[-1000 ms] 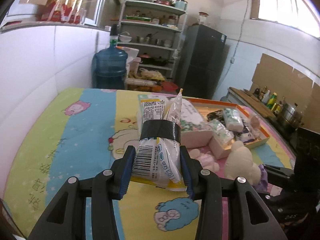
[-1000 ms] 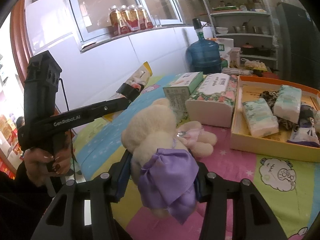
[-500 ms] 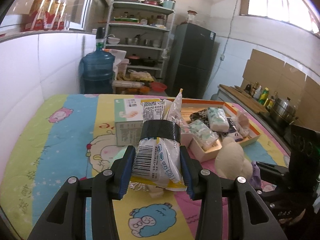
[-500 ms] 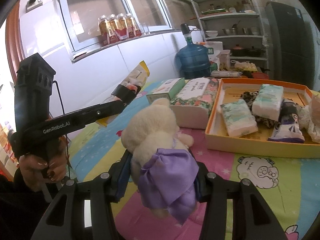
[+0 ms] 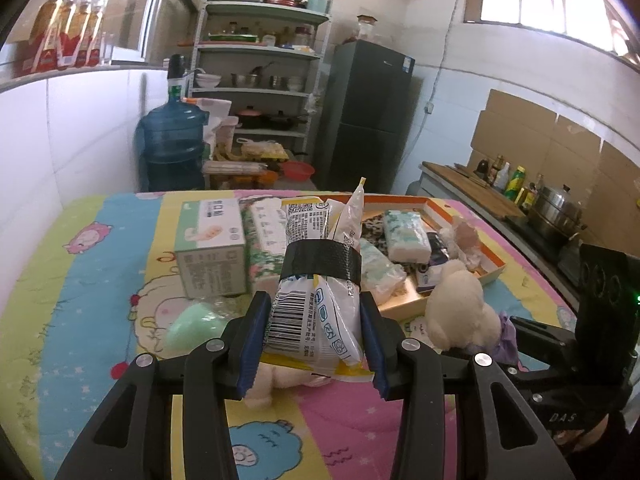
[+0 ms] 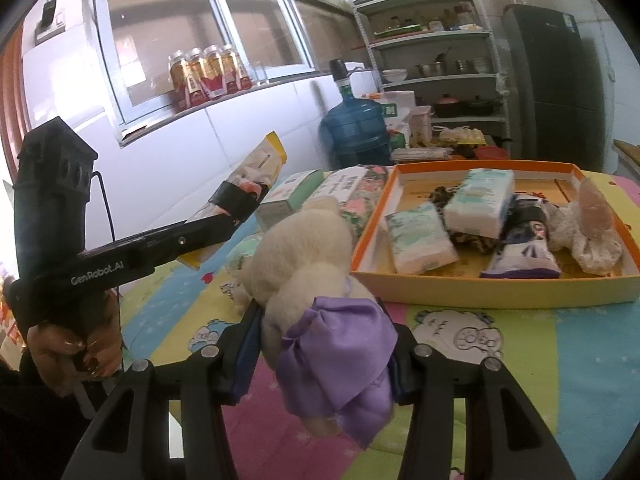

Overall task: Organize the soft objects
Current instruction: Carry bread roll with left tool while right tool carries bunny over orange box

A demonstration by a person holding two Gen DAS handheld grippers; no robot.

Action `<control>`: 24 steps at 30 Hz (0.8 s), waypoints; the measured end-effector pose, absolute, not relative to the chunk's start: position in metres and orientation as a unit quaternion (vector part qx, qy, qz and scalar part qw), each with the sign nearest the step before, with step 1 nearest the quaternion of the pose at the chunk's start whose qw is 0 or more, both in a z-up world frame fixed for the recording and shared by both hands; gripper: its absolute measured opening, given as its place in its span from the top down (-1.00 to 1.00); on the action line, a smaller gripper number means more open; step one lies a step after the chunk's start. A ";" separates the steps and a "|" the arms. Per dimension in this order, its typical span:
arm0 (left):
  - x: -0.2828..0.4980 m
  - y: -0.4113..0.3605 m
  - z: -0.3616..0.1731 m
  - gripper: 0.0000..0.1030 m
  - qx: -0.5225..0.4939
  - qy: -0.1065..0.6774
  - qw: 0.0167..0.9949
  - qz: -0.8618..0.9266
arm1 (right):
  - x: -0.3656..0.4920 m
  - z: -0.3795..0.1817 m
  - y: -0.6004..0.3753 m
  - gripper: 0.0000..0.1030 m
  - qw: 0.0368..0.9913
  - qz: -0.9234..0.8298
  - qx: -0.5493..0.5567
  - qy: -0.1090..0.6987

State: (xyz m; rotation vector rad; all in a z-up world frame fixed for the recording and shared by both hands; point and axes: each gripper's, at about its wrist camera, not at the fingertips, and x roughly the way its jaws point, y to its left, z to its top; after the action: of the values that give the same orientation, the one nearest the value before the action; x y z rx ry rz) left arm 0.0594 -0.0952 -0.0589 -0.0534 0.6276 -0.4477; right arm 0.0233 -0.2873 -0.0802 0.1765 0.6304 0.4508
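Note:
My left gripper (image 5: 312, 340) is shut on a white and yellow plastic packet (image 5: 320, 276) bound with black tape, held above the quilt. The same packet (image 6: 256, 172) shows in the right wrist view at the tip of the left gripper. My right gripper (image 6: 320, 340) is shut on a cream plush toy (image 6: 304, 248) in a purple dress, also lifted; the plush toy (image 5: 460, 304) appears at right in the left wrist view. An orange tray (image 6: 492, 292) ahead holds tissue packs (image 6: 476, 204) and other soft items.
A green box (image 5: 210, 248) and a floral tissue pack (image 5: 264, 240) stand left of the tray (image 5: 492, 272). A pale green soft lump (image 5: 196, 328) and a pink plush lie under the left gripper. Water jug (image 5: 174, 144), shelves and fridge stand behind.
Both grippers have swung sideways across the quilt with their loads. The tray sits more centred ahead in the right wrist view; the green box and green lump have come into the left wrist view.

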 end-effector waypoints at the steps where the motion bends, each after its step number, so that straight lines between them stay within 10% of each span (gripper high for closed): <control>1: 0.060 -0.098 -0.059 0.11 -0.025 0.306 0.926 -0.219 | 0.024 -0.080 -0.290 0.01 0.923 0.217 0.087 0.306; 24: 0.073 -0.171 -0.061 0.11 -0.006 0.311 0.920 -0.238 | 0.023 -0.077 -0.363 0.01 0.936 0.172 0.113 0.287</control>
State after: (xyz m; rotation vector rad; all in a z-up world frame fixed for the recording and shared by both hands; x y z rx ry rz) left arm 0.0734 -0.1714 -0.0608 -0.0134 0.6381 -0.4896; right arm 0.0227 -0.3630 -0.0769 0.2303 0.5857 0.3510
